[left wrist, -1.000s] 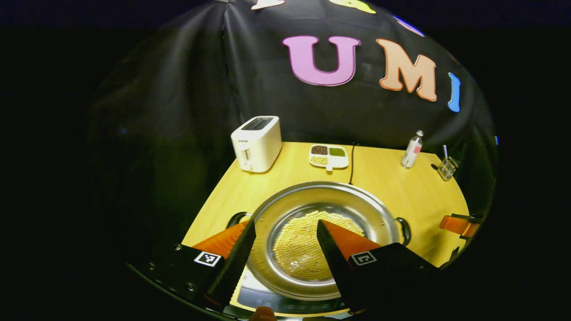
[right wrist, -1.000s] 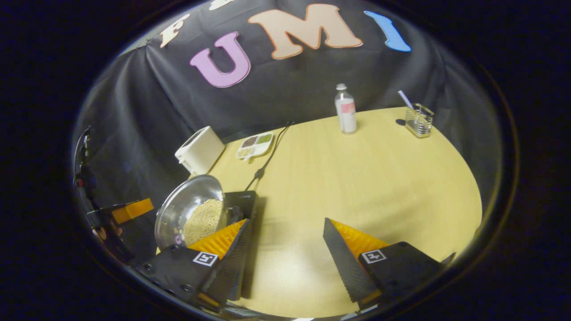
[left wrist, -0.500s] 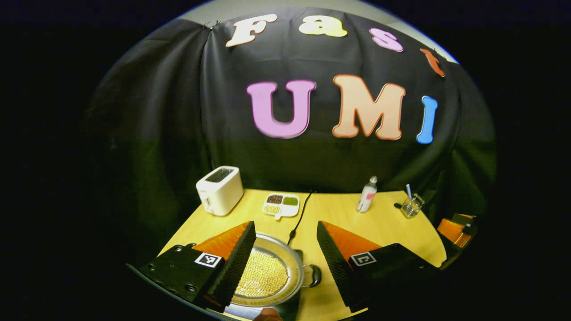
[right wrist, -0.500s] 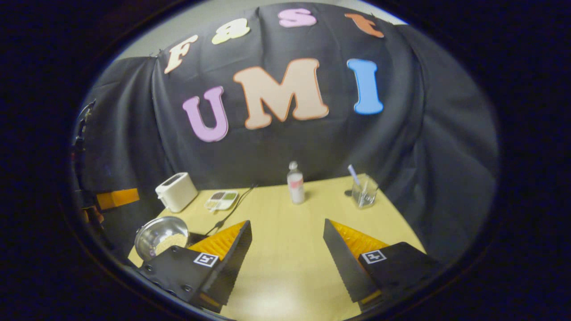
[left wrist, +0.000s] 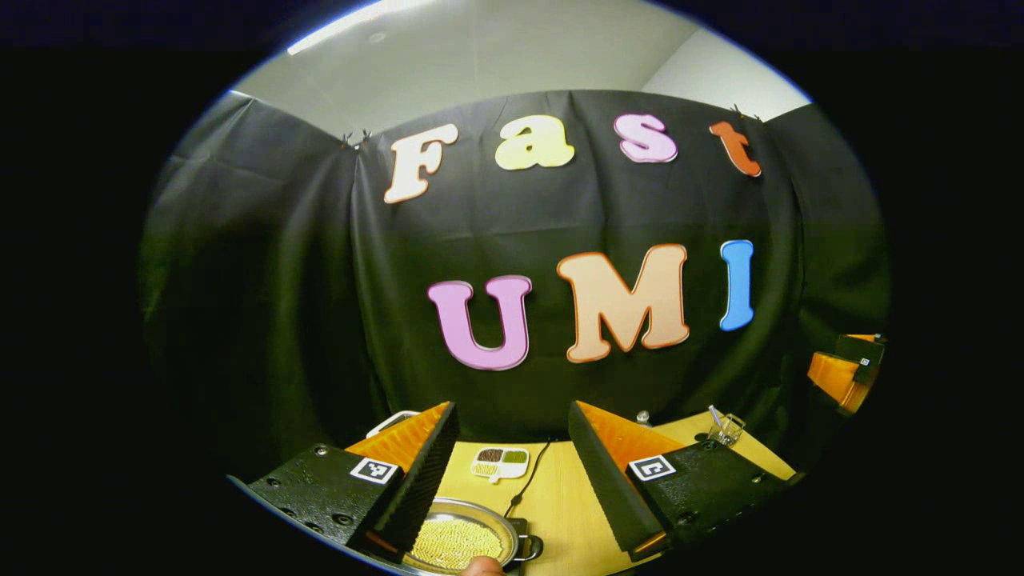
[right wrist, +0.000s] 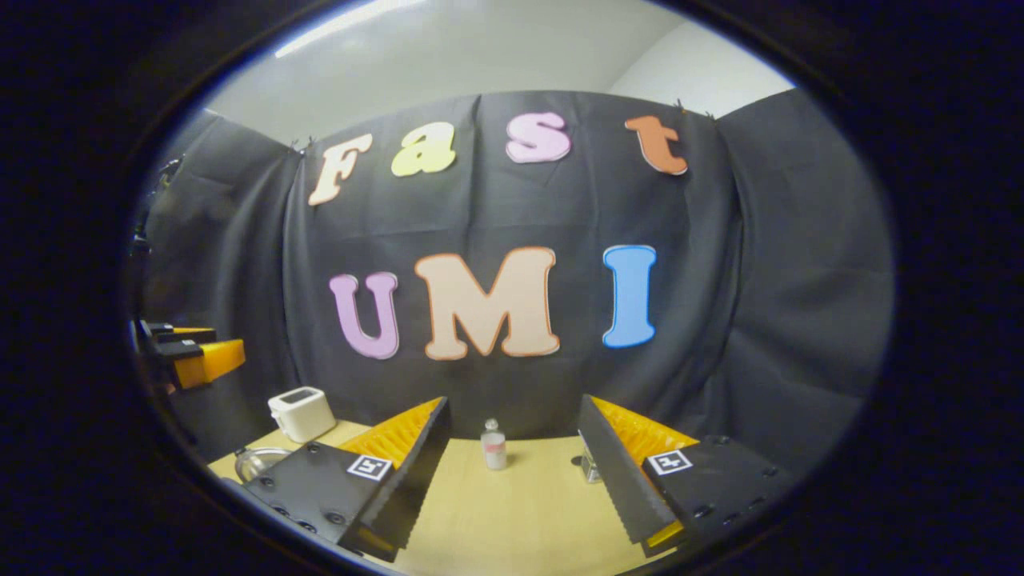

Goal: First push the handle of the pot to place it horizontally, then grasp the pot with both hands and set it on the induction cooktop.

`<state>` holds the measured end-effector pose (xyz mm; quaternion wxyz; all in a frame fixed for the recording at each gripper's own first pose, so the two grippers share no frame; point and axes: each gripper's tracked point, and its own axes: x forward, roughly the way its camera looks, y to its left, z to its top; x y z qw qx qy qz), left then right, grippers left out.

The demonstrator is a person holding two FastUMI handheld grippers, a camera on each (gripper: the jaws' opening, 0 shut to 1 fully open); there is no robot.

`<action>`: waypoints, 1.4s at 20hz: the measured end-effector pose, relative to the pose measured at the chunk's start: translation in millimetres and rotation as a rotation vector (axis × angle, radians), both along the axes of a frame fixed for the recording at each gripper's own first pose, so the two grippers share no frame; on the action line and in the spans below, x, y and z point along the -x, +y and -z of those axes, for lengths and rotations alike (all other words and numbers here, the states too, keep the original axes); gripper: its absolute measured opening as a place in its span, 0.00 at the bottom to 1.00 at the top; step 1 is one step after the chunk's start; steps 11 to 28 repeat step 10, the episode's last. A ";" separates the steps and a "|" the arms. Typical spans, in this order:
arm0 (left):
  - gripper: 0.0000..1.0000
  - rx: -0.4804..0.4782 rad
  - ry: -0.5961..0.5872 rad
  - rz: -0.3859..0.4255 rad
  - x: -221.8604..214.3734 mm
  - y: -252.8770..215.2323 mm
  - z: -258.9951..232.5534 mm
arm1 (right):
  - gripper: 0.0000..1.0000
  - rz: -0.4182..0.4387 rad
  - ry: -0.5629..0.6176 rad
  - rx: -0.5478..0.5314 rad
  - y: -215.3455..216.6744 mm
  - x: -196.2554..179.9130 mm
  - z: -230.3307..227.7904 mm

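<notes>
The steel pot (left wrist: pixel 456 544) holds yellow grains and sits low on the table, with one dark side handle (left wrist: pixel 530 548) pointing right. A corner of the dark induction cooktop (left wrist: pixel 519 526) shows under it. My left gripper (left wrist: pixel 512 410) is open, raised above and behind the pot, holding nothing. My right gripper (right wrist: pixel 514 402) is also open and holds nothing, high over the wooden table (right wrist: pixel 512 512). The pot's rim (right wrist: pixel 254 459) peeks out beside its left finger. Each gripper appears far off in the other's view: the right gripper (left wrist: pixel 840 372) and the left gripper (right wrist: pixel 196 358).
A white toaster (right wrist: pixel 300 414) stands at the back left. A divided snack dish (left wrist: pixel 498 462) and a black cable (left wrist: pixel 524 482) lie behind the pot. A small bottle (right wrist: pixel 494 445) and a glass holder with a straw (left wrist: pixel 724 430) stand farther right. A fingertip (left wrist: pixel 484 566) shows at the bottom edge.
Both grippers have risen and tilted up away from the table, staying open. The pot stays where it was and now looks small and low.
</notes>
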<state>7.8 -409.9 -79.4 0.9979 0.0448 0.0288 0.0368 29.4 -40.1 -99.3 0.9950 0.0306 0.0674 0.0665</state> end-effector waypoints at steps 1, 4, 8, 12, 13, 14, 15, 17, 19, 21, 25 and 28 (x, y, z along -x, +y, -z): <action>0.90 -0.003 -0.025 -0.004 2.6 -5.0 -8.4 | 0.93 0.002 -0.019 -0.004 -2.1 2.1 -7.2; 0.96 0.003 -0.050 0.011 10.4 -24.3 -17.7 | 0.93 0.005 -0.052 -0.008 -13.6 0.2 -21.5; 1.00 0.015 -0.059 0.001 15.6 -35.1 -20.0 | 0.93 0.008 -0.070 -0.034 -30.8 0.8 -30.6; 0.97 0.022 -0.054 -0.011 15.5 -37.1 -18.7 | 0.92 0.007 -0.078 -0.037 -37.9 -0.5 -31.3; 0.97 0.022 -0.054 -0.011 15.5 -37.1 -18.7 | 0.92 0.007 -0.078 -0.037 -37.9 -0.5 -31.3; 0.97 0.022 -0.054 -0.011 15.5 -37.1 -18.7 | 0.92 0.007 -0.078 -0.037 -37.9 -0.5 -31.3; 0.97 0.022 -0.054 -0.011 15.5 -37.1 -18.7 | 0.92 0.007 -0.078 -0.037 -37.9 -0.5 -31.3; 0.97 0.022 -0.054 -0.011 15.5 -37.1 -18.7 | 0.92 0.007 -0.078 -0.037 -37.9 -0.5 -31.3; 0.97 0.022 -0.054 -0.011 15.5 -37.1 -18.7 | 0.92 0.007 -0.078 -0.037 -37.9 -0.5 -31.3; 0.97 0.022 -0.054 -0.011 15.5 -37.1 -18.7 | 0.92 0.007 -0.078 -0.037 -37.9 -0.5 -31.3; 0.97 0.022 -0.054 -0.011 15.5 -37.1 -18.7 | 0.92 0.007 -0.078 -0.037 -37.9 -0.5 -31.3; 0.97 0.022 -0.054 -0.011 15.5 -37.1 -18.7 | 0.92 0.007 -0.078 -0.037 -37.9 -0.5 -31.3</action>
